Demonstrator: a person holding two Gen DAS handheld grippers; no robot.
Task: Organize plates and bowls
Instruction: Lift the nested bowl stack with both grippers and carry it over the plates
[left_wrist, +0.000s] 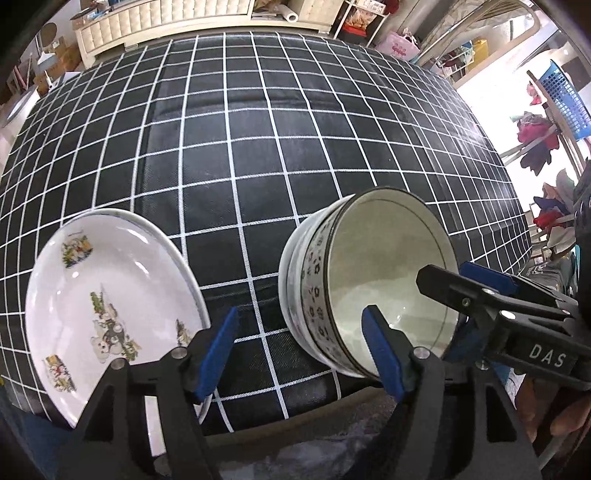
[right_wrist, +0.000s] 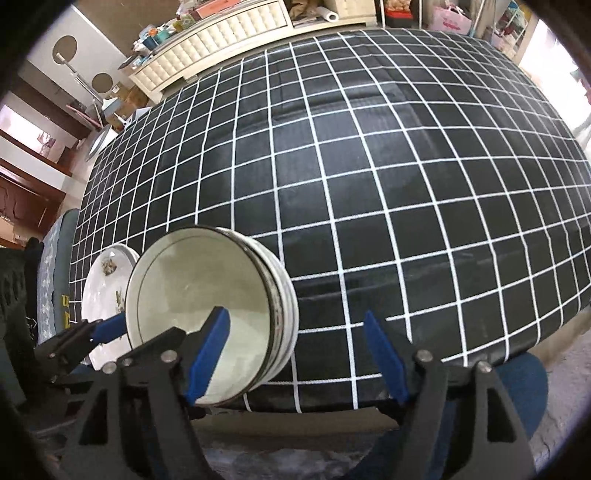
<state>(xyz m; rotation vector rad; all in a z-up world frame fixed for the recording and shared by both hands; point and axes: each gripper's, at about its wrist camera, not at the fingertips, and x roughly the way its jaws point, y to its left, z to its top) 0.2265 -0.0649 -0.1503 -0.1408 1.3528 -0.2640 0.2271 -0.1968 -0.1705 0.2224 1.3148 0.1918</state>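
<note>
Left wrist view: left gripper spread wide, empty; white printed plate just left of it, stack of white patterned bowls just right, both near edge of black white-grid tablecloth. Right wrist view: right gripper released, gaping, nothing between blue pads; left pad overlaps bowls; plate beyond.

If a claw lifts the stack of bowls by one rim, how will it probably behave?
The stack of bowls looks like glazed ceramic, so probably heavy, stiff and breakable. The glossy rim may slip between the blue pads. Nested bowls could shift apart when tilted.
</note>
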